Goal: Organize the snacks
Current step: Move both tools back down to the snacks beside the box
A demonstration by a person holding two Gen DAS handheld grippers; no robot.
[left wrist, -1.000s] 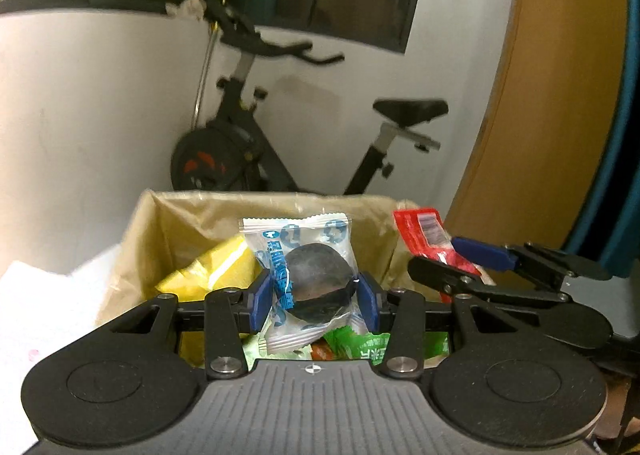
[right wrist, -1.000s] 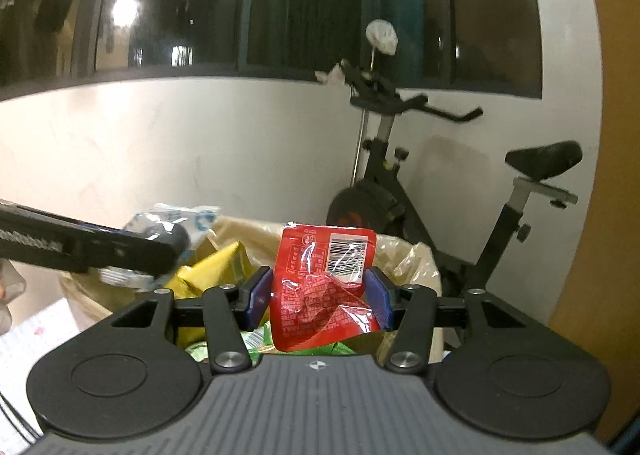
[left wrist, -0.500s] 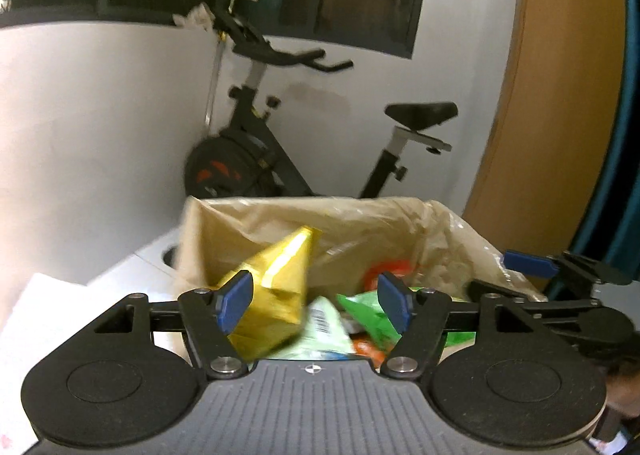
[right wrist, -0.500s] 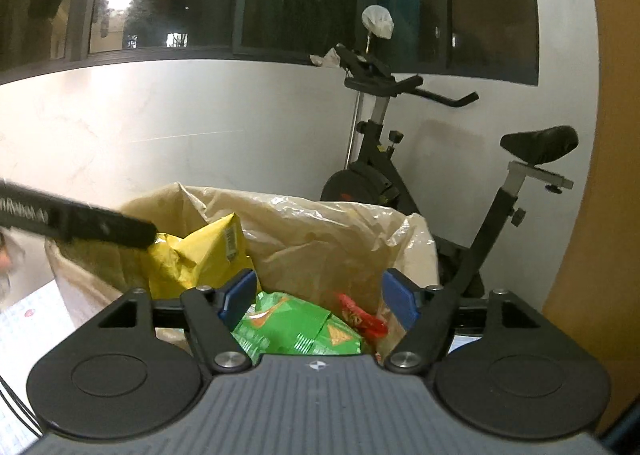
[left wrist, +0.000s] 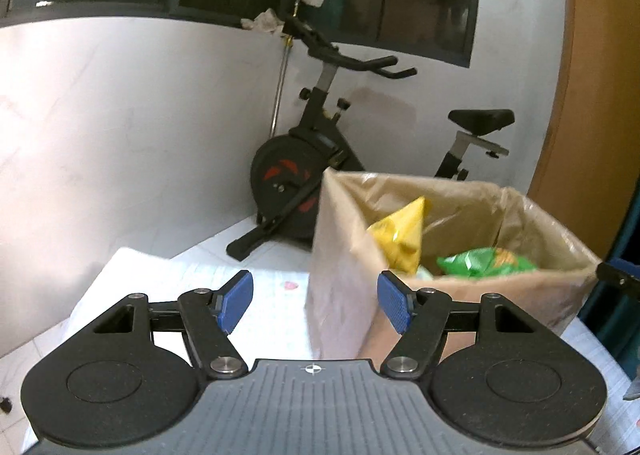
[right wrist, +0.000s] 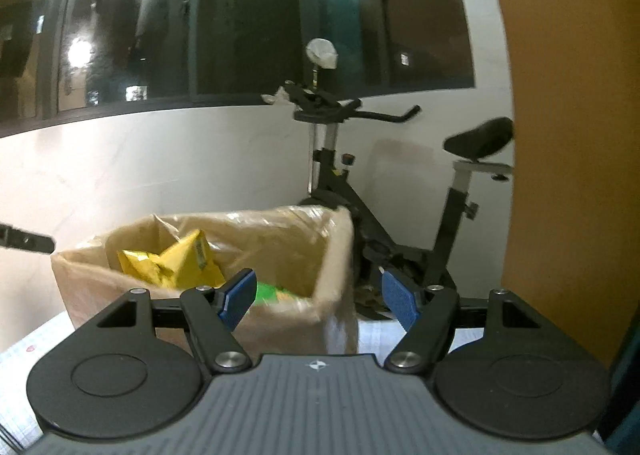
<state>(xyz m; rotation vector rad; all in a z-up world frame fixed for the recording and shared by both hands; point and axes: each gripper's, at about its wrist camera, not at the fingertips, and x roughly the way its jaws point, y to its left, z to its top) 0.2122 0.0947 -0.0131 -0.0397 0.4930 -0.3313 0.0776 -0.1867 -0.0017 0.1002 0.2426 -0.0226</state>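
Observation:
A cardboard box [left wrist: 340,295] lined with clear plastic stands on the white table, with a yellow snack bag [left wrist: 400,235] and a green snack bag [left wrist: 484,261] inside it. In the right wrist view the same box [right wrist: 280,319] shows the yellow bag [right wrist: 172,263] and a bit of the green bag [right wrist: 272,293]. My left gripper [left wrist: 316,301] is open and empty, in front of the box's near-left corner. My right gripper [right wrist: 318,301] is open and empty, facing the box's right corner. The tip of the right gripper [left wrist: 618,277] shows at the left wrist view's right edge.
An exercise bike [left wrist: 320,175] stands on the floor behind the table, against the white wall. An orange-brown panel [right wrist: 568,135] rises on the right. The white table surface [left wrist: 180,295] stretches left of the box. The tip of the left gripper [right wrist: 24,243] pokes in at the left.
One second ago each gripper was shut on a packet over the box: left on a blue-white one, right on a red one. Both opened, the packets dropped in, and both grippers drew back and apart.

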